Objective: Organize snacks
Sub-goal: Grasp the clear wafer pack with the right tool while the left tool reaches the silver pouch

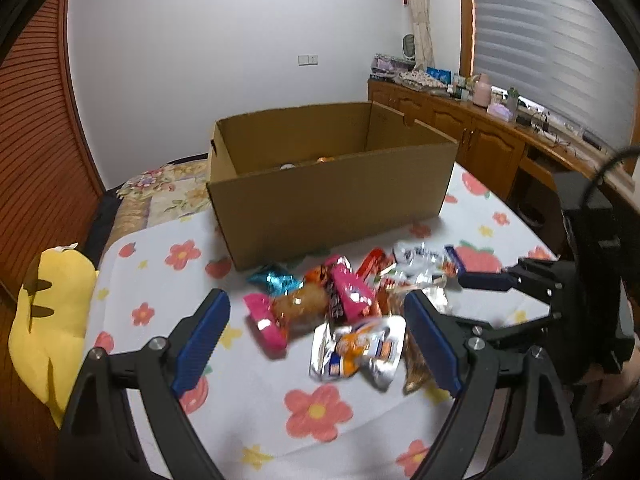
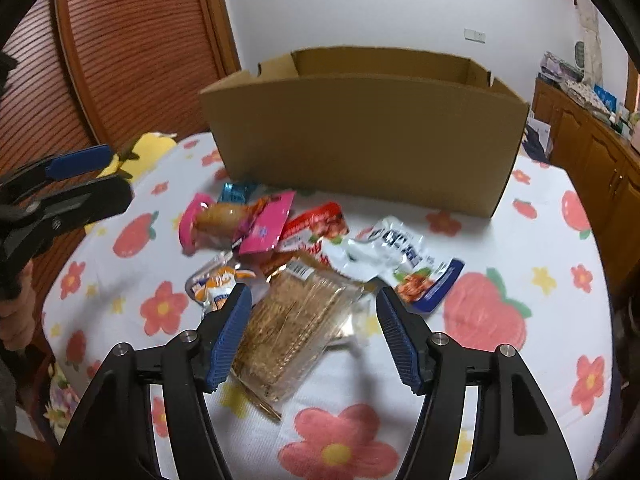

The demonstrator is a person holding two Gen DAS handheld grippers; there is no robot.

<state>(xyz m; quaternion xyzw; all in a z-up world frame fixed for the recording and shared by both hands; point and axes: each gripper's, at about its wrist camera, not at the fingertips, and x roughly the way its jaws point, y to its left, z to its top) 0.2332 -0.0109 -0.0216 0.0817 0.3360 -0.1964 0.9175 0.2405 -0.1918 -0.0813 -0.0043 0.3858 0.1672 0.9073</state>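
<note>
An open cardboard box (image 1: 332, 196) stands on a flower-print cloth, also in the right wrist view (image 2: 360, 140). Several snack packs lie in front of it: a pink-wrapped bun (image 1: 296, 308), a silver and orange pouch (image 1: 360, 352), a white pouch (image 2: 396, 252), a red pack (image 2: 320, 220). My left gripper (image 1: 316, 324) is open just above the pile, holding nothing. My right gripper (image 2: 314, 312) is open over a clear pack of brown crackers (image 2: 296, 328); it shows in the left wrist view (image 1: 484, 280).
A yellow plush (image 1: 48, 320) lies at the table's left edge. A wooden cabinet (image 1: 480, 136) with clutter runs along the right wall. A wooden slatted door (image 2: 132, 48) is at the left. The flowered cloth (image 1: 260, 420) lies in front of the pile.
</note>
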